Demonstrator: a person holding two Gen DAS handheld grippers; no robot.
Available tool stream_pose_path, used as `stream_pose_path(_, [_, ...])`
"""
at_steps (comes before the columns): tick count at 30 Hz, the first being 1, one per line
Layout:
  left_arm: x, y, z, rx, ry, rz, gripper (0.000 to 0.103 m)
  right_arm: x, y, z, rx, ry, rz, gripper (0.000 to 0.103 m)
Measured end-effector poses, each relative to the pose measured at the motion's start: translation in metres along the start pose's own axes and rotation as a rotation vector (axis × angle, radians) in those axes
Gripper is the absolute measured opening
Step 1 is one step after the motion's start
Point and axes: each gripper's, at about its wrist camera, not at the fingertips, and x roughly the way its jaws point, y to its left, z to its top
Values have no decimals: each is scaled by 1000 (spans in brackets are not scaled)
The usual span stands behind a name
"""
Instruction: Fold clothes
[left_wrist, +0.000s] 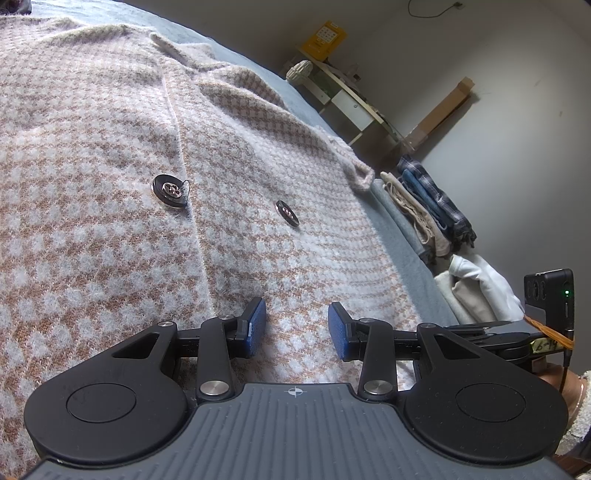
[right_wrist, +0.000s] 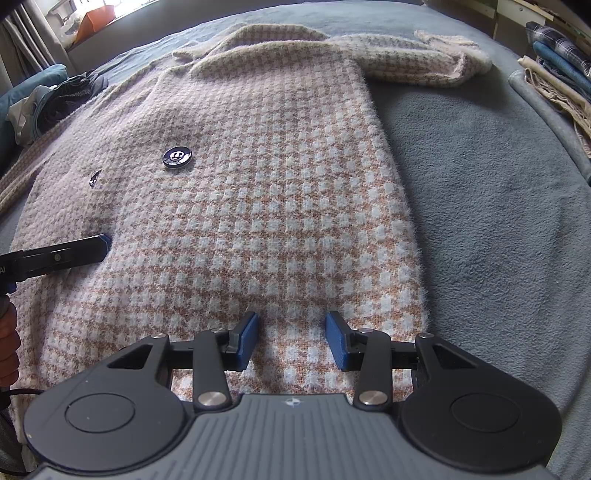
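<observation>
Grey blanket (right_wrist: 480, 184) under checked coat (right_wrist: 277, 184); both grippers angled down — jaws apart.

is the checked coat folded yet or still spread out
Mostly spread: the checked coat lies flat, front up, on the grey blanket, buttons showing; only one sleeve lies bunched beside the collar.

Home bedroom: grey blanket bed (right_wrist: 480, 166), folded clothes pile (left_wrist: 432, 206), shelf (left_wrist: 351, 99).

Both cameras sit just behind their own fingers, close above the checked coat (right_wrist: 258, 206) on the bed (right_wrist: 480, 184). The left view looks low across it toward the wall; the right looks steeply down. Both share the coat's buttoned front (left_wrist: 170, 190).
</observation>
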Motion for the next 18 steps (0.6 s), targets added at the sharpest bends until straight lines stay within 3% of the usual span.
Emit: stream_pose_path(18, [-1,1,-1,1,-4,-1,37,1,1,0,-3,-1,-2,45])
